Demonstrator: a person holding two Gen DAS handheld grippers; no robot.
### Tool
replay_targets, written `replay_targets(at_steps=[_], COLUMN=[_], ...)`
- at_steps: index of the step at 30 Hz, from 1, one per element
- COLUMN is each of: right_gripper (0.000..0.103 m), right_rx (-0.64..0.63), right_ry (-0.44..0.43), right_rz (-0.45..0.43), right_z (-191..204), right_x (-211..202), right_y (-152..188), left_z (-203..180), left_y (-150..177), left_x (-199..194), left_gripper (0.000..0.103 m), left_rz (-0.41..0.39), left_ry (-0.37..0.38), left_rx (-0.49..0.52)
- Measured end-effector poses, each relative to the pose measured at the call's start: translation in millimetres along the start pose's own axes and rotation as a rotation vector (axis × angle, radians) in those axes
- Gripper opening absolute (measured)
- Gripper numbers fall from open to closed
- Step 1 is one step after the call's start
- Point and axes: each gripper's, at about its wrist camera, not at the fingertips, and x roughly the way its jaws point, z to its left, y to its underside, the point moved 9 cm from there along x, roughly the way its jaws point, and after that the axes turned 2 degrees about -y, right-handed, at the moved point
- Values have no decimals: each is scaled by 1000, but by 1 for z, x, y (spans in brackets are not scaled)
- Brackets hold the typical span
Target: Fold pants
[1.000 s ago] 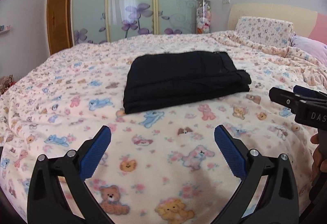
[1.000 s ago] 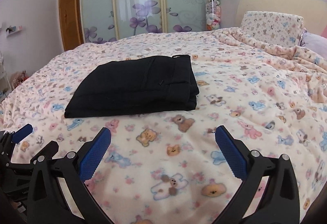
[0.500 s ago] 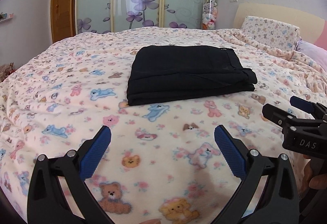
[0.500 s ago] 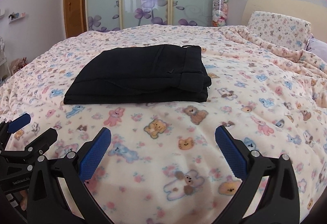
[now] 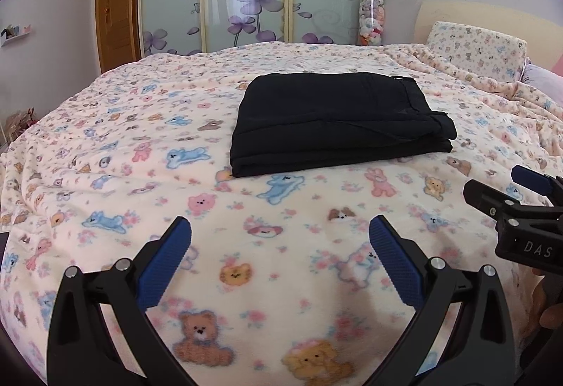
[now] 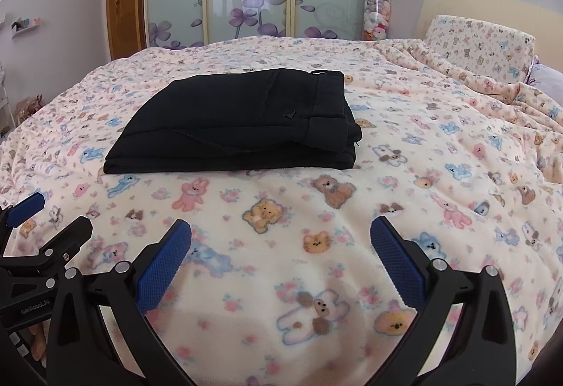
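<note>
Both grippers have drawn back toward the near edge of the bed [image 5: 105, 125] since a second ago, so the pants look slightly lower and nearer to centre in each view. Left gripper [image 5: 280, 238] hangs with its fingers [image 5: 165, 266] spread wide and holding nothing; the black pants [image 5: 334, 118] lie folded into a flat rectangle well ahead of its fingers and a little right. Right gripper [image 6: 280, 238] is likewise wide open and empty, the pants [image 6: 239, 125] ahead and left of its fingers. Judged from the stack, the fabric is soft, light and limp; a hold on the thick folded edge nearest the fingers would keep the layers together
</note>
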Motion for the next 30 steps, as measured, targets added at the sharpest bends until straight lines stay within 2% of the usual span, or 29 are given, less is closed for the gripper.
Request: replay_targets(at_steps=[30], right_gripper=[102], right_rx=[-1], right_ry=[5], right_rz=[20], right_z=[-9], right_x=[6], right_y=[2], left_z=[-5], left_y=[1], left_x=[1], left_gripper=[101], left_rz=[3], left_ry=[10], left_rx=[19])
